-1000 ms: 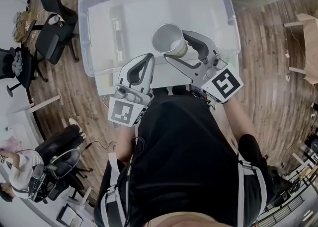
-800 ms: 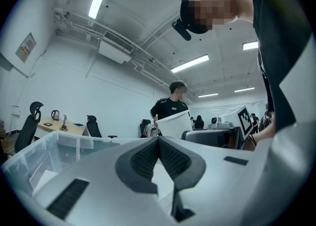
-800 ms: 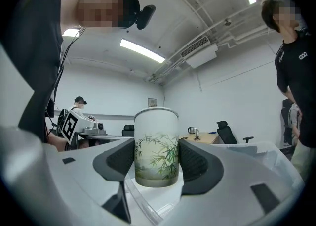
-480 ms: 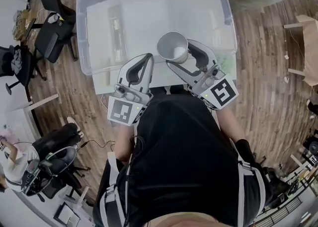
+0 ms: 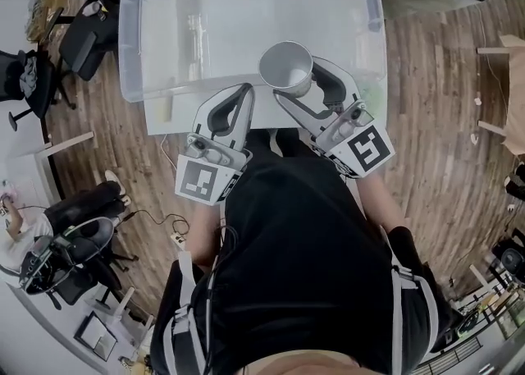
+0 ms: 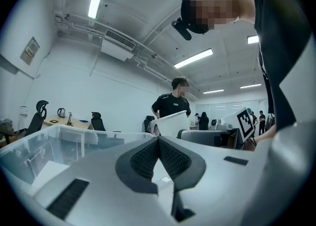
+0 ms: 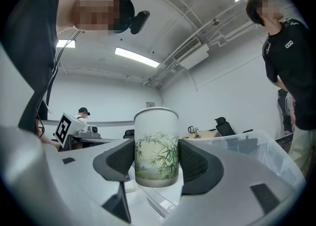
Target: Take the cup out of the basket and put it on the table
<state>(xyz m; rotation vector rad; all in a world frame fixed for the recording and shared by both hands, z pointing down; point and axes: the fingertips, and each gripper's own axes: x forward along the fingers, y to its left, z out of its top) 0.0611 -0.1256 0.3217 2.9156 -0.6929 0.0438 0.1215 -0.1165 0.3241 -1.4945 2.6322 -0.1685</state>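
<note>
The right gripper (image 5: 294, 80) has its jaws closed partway on the cup (image 5: 285, 66), one ribbed pad pressed to each side of the cup's wall. In the right gripper view the cup (image 7: 156, 147) stands upright between the pads, white with a green bamboo print, and its rim rises well above the jaw tops. Its base hangs free below the pads. From the head view the cup's open mouth lies just ahead of this gripper's tips, over the near wall of the clear plastic basket (image 5: 131, 53), raised off the white table (image 5: 161, 116).

The left gripper (image 5: 244, 93) sits just to the left of the right gripper, and the two do not touch. Its jaws are fully together, pads meeting with nothing between them (image 6: 158, 146), and its tips point at the basket's near wall
</note>
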